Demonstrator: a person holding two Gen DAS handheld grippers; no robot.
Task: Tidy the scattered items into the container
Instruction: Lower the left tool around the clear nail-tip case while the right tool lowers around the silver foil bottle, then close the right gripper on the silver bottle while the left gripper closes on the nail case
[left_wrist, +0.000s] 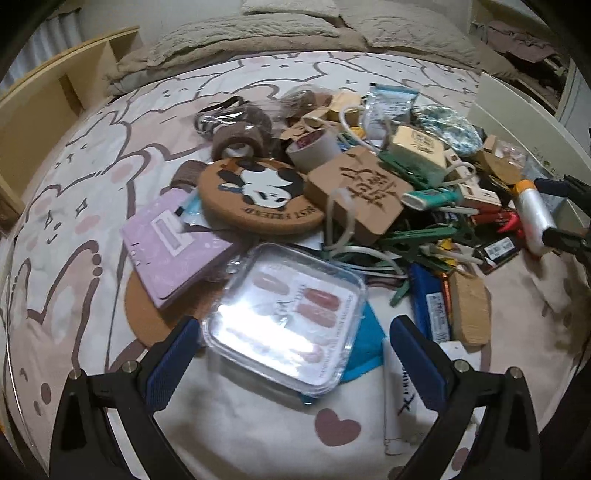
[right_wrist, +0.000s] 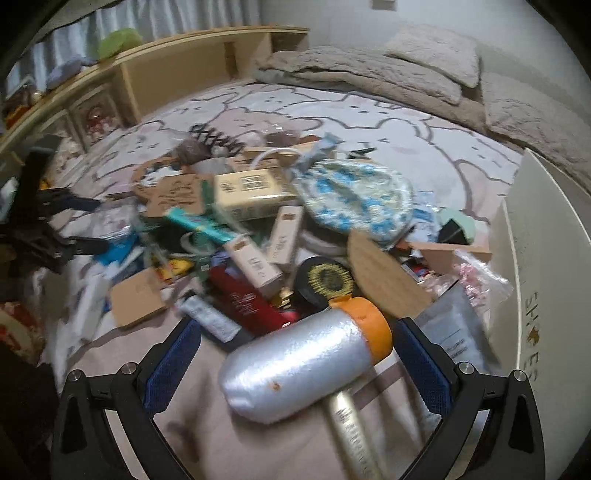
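A heap of small items lies on a bed with a bear-print sheet. My left gripper (left_wrist: 295, 332) is open, its blue pads on either side of a clear plastic case of press-on nails (left_wrist: 286, 317). My right gripper (right_wrist: 295, 343) is open around a silver roll with an orange cap (right_wrist: 306, 369), which lies between the pads; contact is unclear. The roll (left_wrist: 535, 218) and the right gripper (left_wrist: 554, 210) also show in the left wrist view. The white container (right_wrist: 532, 280) stands at the right, its wall marked "SHOES".
The pile holds a panda cork coaster (left_wrist: 258, 195), a purple notebook (left_wrist: 173, 243), brown tape rolls (left_wrist: 240, 142), a cardboard tag (left_wrist: 362, 192), a blue patterned pouch (right_wrist: 354, 195), a red tube (right_wrist: 247, 299) and a gold tube (right_wrist: 351, 432). A wooden headboard shelf (right_wrist: 177, 70) and pillows (right_wrist: 369, 70) lie beyond.
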